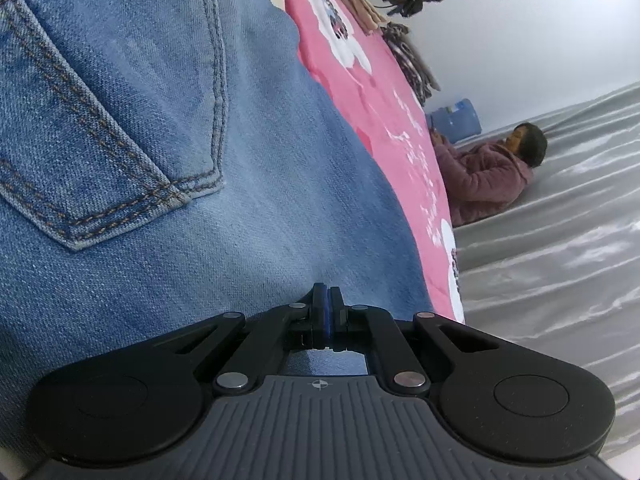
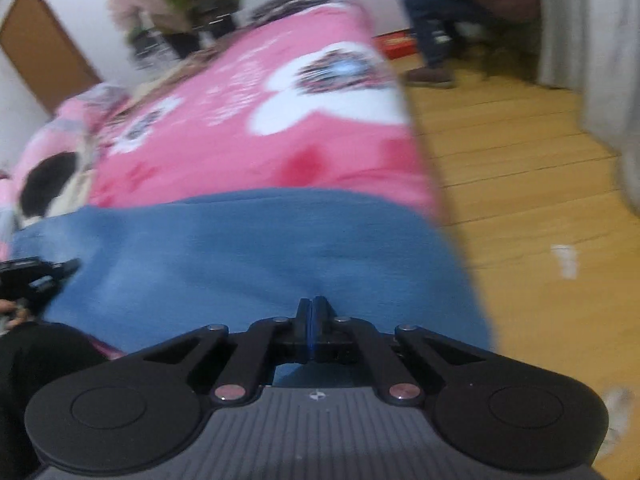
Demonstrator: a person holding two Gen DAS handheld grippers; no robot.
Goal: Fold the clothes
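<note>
A pair of blue jeans fills the left wrist view, back pocket up, lying on a pink blanket. My left gripper is shut on the jeans' denim edge. In the blurred right wrist view the jeans lie across the near end of the pink blanket. My right gripper is shut on the jeans' near edge. The left gripper also shows at the left edge of the right wrist view.
The pink blanket covers a bed. A person in a mauve jacket sits beyond the bed on grey sheeting. Another person stands at the bed's far end. A seated person is on the wooden floor to the right.
</note>
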